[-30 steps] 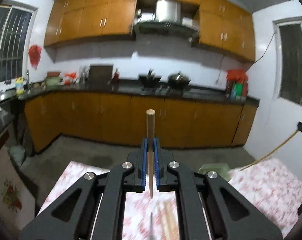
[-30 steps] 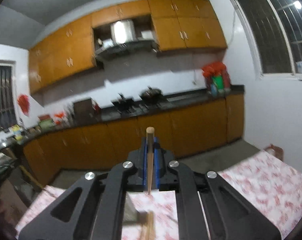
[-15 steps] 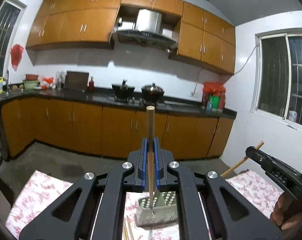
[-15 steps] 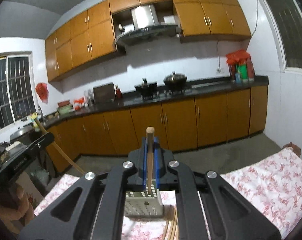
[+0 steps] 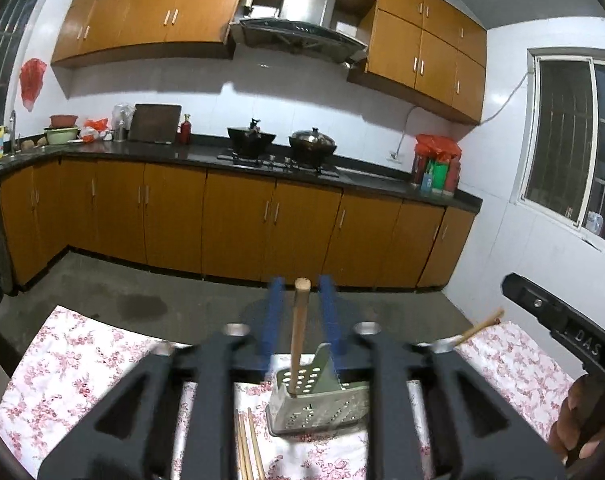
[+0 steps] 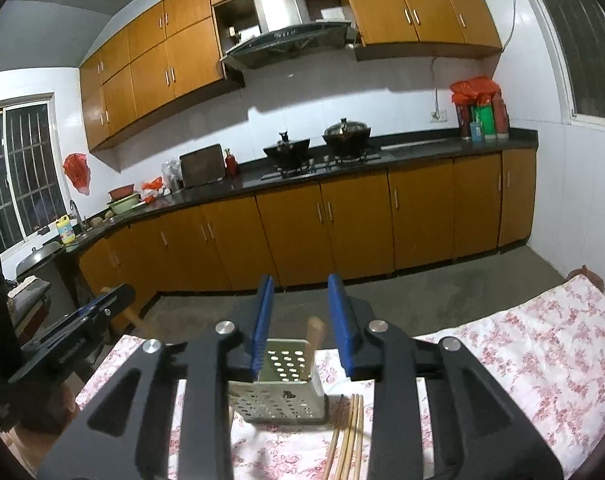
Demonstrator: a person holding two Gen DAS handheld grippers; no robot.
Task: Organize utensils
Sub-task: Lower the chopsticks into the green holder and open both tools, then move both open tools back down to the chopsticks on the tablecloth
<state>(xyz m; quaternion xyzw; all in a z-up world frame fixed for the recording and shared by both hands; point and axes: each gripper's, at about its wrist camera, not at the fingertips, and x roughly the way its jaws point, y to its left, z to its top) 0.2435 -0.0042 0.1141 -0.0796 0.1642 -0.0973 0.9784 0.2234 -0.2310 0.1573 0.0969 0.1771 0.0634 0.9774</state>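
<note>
A perforated metal utensil holder (image 5: 318,404) stands on the floral tablecloth (image 5: 74,364); it also shows in the right wrist view (image 6: 280,396). My left gripper (image 5: 301,312) is open, and a wooden chopstick (image 5: 298,336) stands between its blue pads (image 5: 274,312) with its lower end in the holder. My right gripper (image 6: 302,312) is open above the holder, with the top of a wooden stick (image 6: 316,334) rising from the holder's back right. Several loose chopsticks (image 6: 348,436) lie on the cloth beside the holder, also in the left wrist view (image 5: 246,448).
The right gripper's body (image 5: 562,328) and the hand holding it sit at the right of the left wrist view. The left gripper's body (image 6: 70,332) is at the left of the right wrist view. Kitchen cabinets (image 5: 238,224) and a stove stand beyond the table.
Both grippers have opened and let go of their chopsticks, which now stand in the holder. Both views have dropped closer to the holder.
</note>
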